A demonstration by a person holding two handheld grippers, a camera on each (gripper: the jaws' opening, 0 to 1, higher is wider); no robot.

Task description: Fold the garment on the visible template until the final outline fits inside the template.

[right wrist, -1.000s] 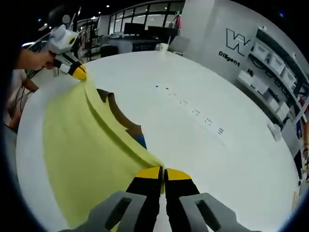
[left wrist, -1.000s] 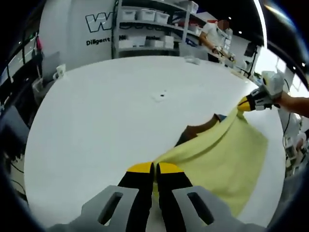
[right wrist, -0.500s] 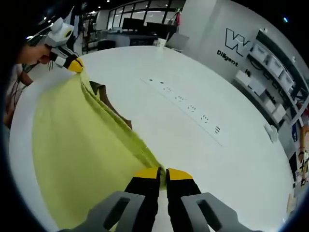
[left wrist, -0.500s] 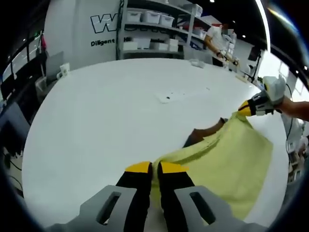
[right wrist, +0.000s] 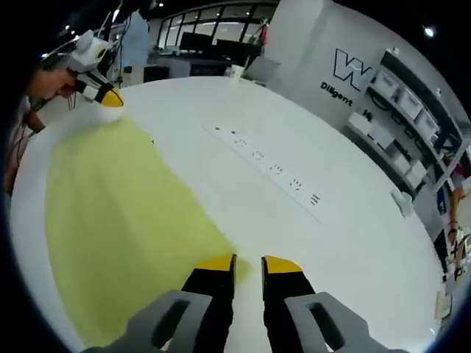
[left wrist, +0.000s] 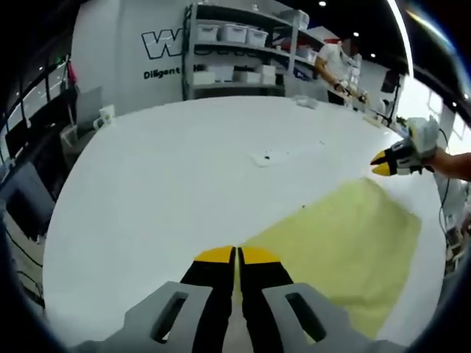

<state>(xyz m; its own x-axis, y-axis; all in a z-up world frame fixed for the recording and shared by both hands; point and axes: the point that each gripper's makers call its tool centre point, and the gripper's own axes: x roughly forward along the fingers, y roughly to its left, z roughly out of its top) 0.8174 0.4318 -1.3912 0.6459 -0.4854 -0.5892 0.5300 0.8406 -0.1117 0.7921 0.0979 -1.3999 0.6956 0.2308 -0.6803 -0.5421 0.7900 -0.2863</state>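
**Yellow garment lies flat on the white table, right jaws parted**

Left gripper view: the left gripper (left wrist: 236,256) rises from 6 o'clock with its yellow-tipped jaws pressed together at the near corner of the yellow garment (left wrist: 346,254); whether cloth is pinched between them I cannot tell. The garment spreads flat toward 3 o'clock over the white table (left wrist: 176,176). At 3 o'clock the right gripper (left wrist: 383,159) hovers just beyond the cloth's far corner, held by a person's hand. Shelving with white bins (left wrist: 235,48) stands at 12 o'clock.

Right gripper view: the right gripper (right wrist: 249,265) has its jaws narrowly apart, with bare table in the gap; the garment (right wrist: 110,213) lies at the left jaw's tip, stretching to 9 o'clock. The left gripper (right wrist: 110,98) sits at 10 o'clock by the cloth's far corner. A row of small dark marks (right wrist: 268,165) crosses the table near centre.
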